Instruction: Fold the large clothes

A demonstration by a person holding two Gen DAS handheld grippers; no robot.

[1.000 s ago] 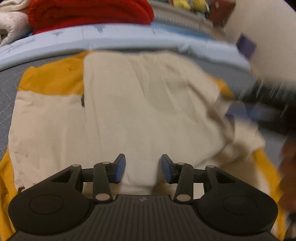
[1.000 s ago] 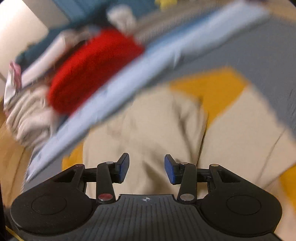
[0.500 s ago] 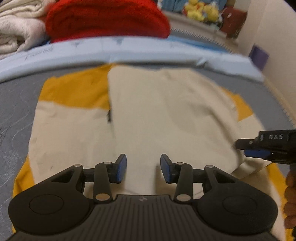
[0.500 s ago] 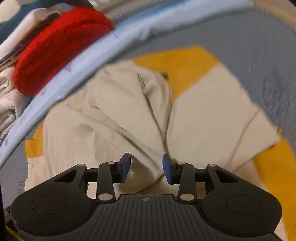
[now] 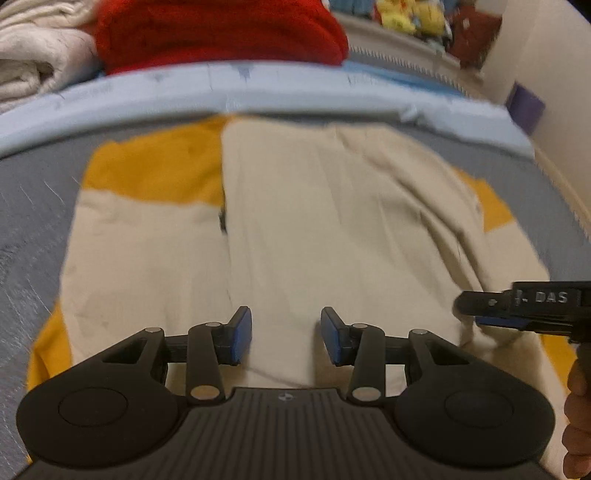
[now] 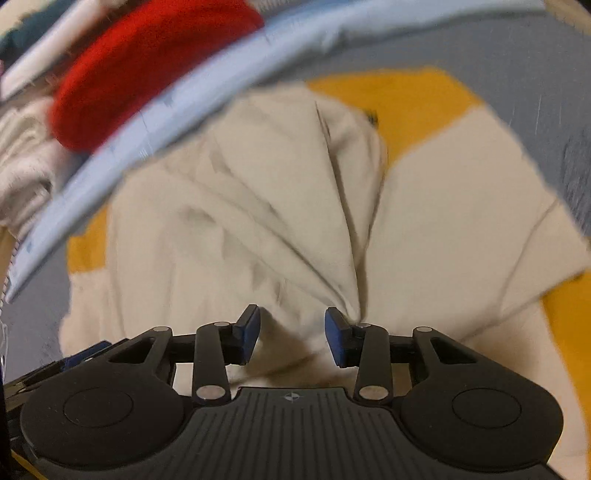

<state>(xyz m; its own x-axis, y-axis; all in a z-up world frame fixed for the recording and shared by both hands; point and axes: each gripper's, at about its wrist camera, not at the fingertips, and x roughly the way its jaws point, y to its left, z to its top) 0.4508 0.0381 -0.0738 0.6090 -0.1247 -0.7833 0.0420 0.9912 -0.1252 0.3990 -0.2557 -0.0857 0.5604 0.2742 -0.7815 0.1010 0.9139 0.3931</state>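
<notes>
A large cream and mustard-yellow garment (image 5: 325, 221) lies partly folded on the grey bed surface, cream panels folded over the middle. My left gripper (image 5: 286, 334) is open just above its near edge, holding nothing. My right gripper (image 6: 291, 332) is open over a bunched, creased fold of the cream cloth (image 6: 295, 229); cloth lies between and under the fingers, not pinched. The right gripper's finger (image 5: 517, 304) shows in the left wrist view at the garment's right edge.
A light blue fabric band (image 5: 258, 88) runs along the far side. Behind it lie a red knitted item (image 5: 221, 33) and off-white folded cloth (image 5: 33, 62). Grey bedding (image 5: 29, 192) surrounds the garment. Yellow plush toys (image 5: 410, 14) sit far back.
Both grippers have moved in lower and closer to the garment's near edge. The right gripper swung from the far side to over the creased fold. Both stayed open.
</notes>
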